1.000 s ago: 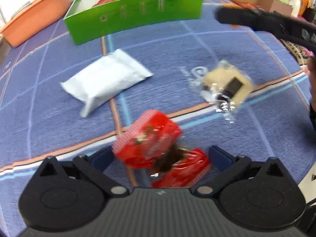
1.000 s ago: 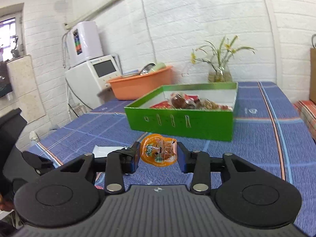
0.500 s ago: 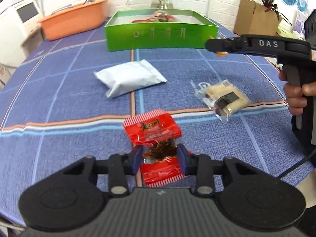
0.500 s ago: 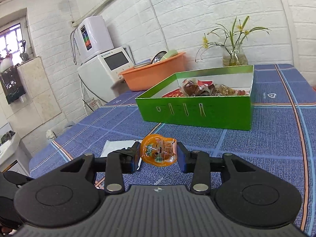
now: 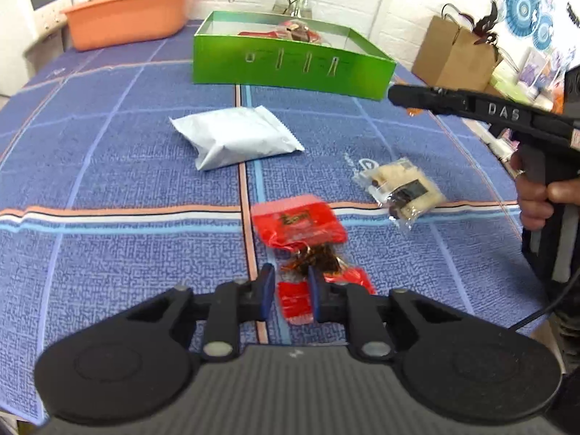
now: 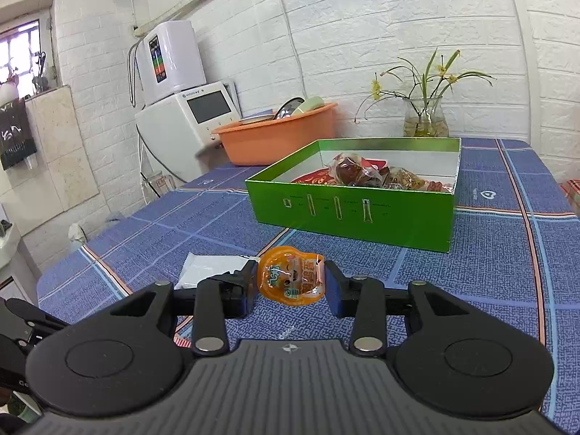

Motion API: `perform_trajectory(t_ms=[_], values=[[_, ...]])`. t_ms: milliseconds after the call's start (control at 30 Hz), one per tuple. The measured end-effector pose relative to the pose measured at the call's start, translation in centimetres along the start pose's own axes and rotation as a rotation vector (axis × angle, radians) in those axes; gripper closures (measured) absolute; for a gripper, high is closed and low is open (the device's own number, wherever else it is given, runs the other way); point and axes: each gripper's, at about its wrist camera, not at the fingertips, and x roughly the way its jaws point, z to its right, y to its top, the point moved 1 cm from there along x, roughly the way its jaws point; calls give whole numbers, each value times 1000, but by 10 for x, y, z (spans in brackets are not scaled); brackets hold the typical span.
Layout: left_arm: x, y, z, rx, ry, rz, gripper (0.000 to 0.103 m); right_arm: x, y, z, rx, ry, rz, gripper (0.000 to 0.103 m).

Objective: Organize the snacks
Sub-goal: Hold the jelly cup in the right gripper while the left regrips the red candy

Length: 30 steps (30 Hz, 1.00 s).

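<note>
1. The left gripper (image 5: 290,291) has just been closing; its blue pads now pinch the near end of a red snack packet (image 5: 301,224) lying on the blue plaid tablecloth (image 5: 108,181).
2. The right gripper (image 6: 291,282) clamps an orange jelly cup (image 6: 290,275), held above the cloth.
3. The green box (image 6: 348,210) stands beyond, its top open.
4. A white pouch (image 5: 235,136) and a clear-wrapped biscuit (image 5: 402,188) lie apart, with bare cloth between them.

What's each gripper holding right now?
Left gripper: fingers just closed on the red snack packet.
Right gripper: shut on the orange jelly cup.
</note>
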Motion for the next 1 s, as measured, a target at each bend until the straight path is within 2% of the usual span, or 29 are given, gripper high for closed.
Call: perform_trajectory(t_ms=[33,67,100,133,200,333,367,433,467,500,567,600,633,667,733,867,1000], values=[[0,2,-5,-19,-36,-11,62,0,0,0,0,-7,-2,36],[0,6,-10,-33,-77,-31,19,1,0,1,4,-14,-4,36],[3,9,-13,-38,-121,-70,7,1,0,2,13,-24,-4,36],[5,11,-13,-31,-143,-96,1,1,0,3,23,-33,-5,36],[8,16,-4,17,-146,-124,1,1,-1,5,36,-51,-7,36],[25,27,22,107,-72,-142,1,3,-2,8,48,-80,-13,36],[33,29,28,128,-34,-154,1,5,-2,10,54,-79,-17,36],[45,26,41,218,91,-145,0,7,-2,11,59,-61,-26,36],[45,23,47,250,105,-121,0,8,0,11,53,-48,-25,36],[46,21,48,248,87,-122,0,9,1,10,44,-34,-20,36],[44,17,50,234,102,-105,1,7,4,11,37,-7,1,36],[42,16,50,229,104,-104,3,6,5,12,41,5,14,36],[37,16,51,225,109,-88,21,5,5,13,49,17,25,36],[31,17,54,228,113,-68,45,3,3,16,60,30,35,36],[27,17,55,208,92,-119,47,1,0,22,85,46,45,36],[18,7,59,193,107,-123,48,0,-3,32,138,63,38,36],[15,6,57,166,121,-127,48,-9,-2,29,124,79,65,36]])
